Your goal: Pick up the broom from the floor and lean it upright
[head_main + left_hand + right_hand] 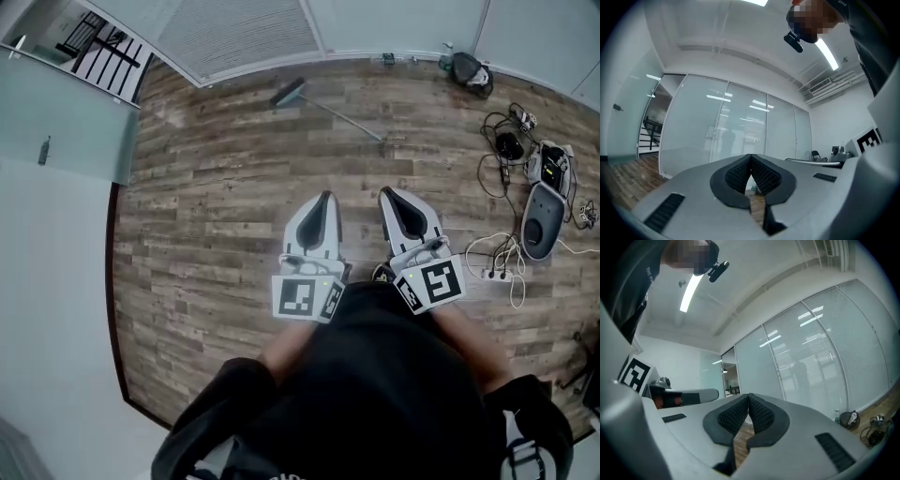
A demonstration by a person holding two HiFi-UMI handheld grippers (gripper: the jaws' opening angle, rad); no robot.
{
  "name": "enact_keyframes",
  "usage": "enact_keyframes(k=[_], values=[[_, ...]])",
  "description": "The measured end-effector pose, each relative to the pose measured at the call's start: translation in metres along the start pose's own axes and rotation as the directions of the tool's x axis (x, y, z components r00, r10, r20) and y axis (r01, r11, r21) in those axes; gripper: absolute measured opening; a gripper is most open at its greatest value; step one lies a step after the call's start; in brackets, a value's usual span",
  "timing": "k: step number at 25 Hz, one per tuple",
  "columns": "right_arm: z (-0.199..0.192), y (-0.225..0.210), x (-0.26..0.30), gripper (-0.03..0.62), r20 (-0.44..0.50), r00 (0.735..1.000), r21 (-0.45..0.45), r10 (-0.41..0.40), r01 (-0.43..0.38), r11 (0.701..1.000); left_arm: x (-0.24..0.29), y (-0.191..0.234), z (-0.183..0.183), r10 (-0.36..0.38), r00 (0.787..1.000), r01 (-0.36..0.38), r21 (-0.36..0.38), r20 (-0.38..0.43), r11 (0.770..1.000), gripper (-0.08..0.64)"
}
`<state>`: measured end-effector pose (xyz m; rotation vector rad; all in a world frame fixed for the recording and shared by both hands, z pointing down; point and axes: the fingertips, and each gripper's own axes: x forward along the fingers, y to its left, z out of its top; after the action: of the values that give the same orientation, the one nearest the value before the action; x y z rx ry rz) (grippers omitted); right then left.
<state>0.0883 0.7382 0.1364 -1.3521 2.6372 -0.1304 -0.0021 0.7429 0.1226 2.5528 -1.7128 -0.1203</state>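
Head view: the broom [330,111] lies flat on the wooden floor [216,206], close to the foot of the far wall [244,37]. Its brush end is toward the left and its thin handle slants down to the right. The left gripper [325,197] and the right gripper [391,194] are held side by side in front of the person's body, tips toward the broom. Both sets of jaws are drawn together and neither holds anything. The broom is well apart from both grippers and ahead of them, with bare boards between. The handle's free end is the nearest part, almost in line with the right gripper's tip. A dark bag [469,73] sits by the wall at the upper right. Tangled cables [502,155] and a power strip [497,274] lie on the floor at the right.

Left gripper view: the jaws meet at their tips, the ribbed black pads [764,176] touching at the top with nothing between them. Beyond them stands a glass wall [717,126], and the other gripper's marker cube [869,138] shows at the right edge.

Right gripper view: the jaws are likewise pressed together and empty, with only floorboards showing through the slit below the pads. The left gripper reaches in at the left, and the bag lies low at the right by the blinds [820,348].
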Motion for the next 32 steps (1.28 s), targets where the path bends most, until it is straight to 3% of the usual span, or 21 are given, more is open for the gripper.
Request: enact_keyframes(k=[5,11,24,32], values=[[-0.015,-0.021,-0.015,0.017,-0.013,0.999,0.094,-0.048,0.049,0.994,-0.003,-0.011,-0.018,0.016,0.998,-0.015,0.024,-0.058,1.0,0.021],[-0.019,-0.052,-0.032,0.017,0.005,0.992,0.145,-0.123,0.121,0.982,-0.002,-0.029,-0.031,-0.009,0.994,0.016,0.059,-0.105,0.998,0.021],[-0.01,-0.101,-0.054,0.017,0.045,0.96,0.156,-0.277,0.267,0.951,0.026,-0.061,-0.036,-0.142,0.976,0.159,0.102,-0.163,0.982,0.021],[-0.016,-0.098,-0.029,0.017,0.018,0.957,0.146,-0.291,0.285,0.947,0.039,-0.037,-0.041,-0.158,0.975,0.17,0.068,-0.156,0.983,0.021]])
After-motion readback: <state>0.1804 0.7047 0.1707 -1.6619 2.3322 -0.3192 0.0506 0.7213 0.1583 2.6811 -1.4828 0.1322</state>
